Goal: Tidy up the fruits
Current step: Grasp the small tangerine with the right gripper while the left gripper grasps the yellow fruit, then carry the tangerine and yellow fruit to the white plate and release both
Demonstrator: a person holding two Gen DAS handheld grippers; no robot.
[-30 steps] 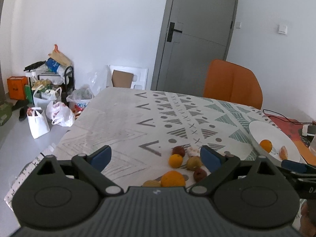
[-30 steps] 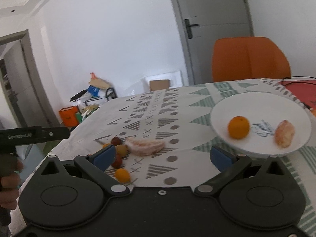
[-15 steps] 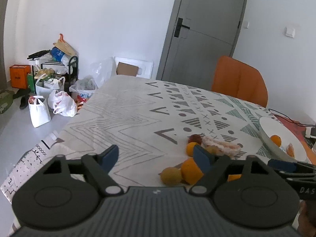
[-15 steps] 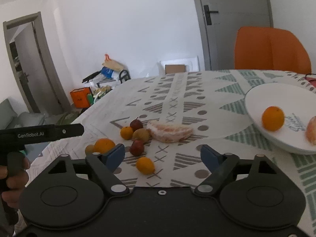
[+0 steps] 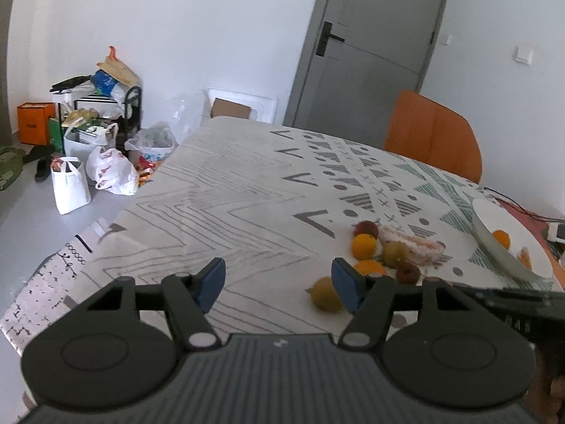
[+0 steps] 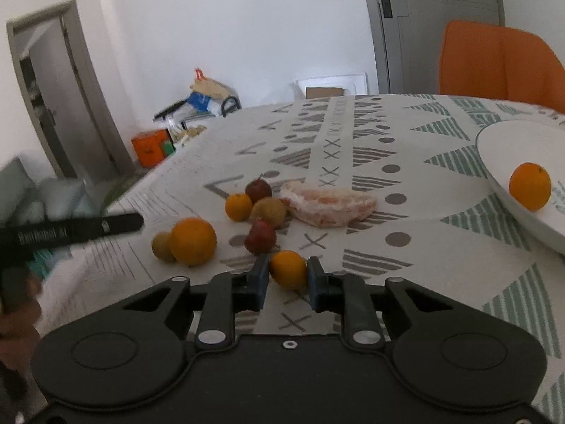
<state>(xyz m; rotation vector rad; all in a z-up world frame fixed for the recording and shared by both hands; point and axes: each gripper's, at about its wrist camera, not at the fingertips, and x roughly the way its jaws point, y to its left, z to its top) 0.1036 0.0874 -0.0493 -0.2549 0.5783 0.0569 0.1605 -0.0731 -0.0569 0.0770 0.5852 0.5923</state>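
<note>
My right gripper is shut on a small orange that rests on the patterned tablecloth. Beyond it lie a large orange, a yellow-green fruit, two red fruits, another small orange, a brownish fruit and a peeled citrus segment. A white plate at the right holds an orange. My left gripper hangs over the cloth with its jaws closing and nothing between them. A yellow-green fruit sits just beside its right finger.
An orange chair stands at the table's far side before a grey door. Bags and boxes crowd the floor off the table's left edge. Cables lie past the plate.
The right jaws went from wide open to shut on the small orange as the gripper came in on the fruit pile. The left jaws narrowed, and that gripper sank toward the table's left side.
</note>
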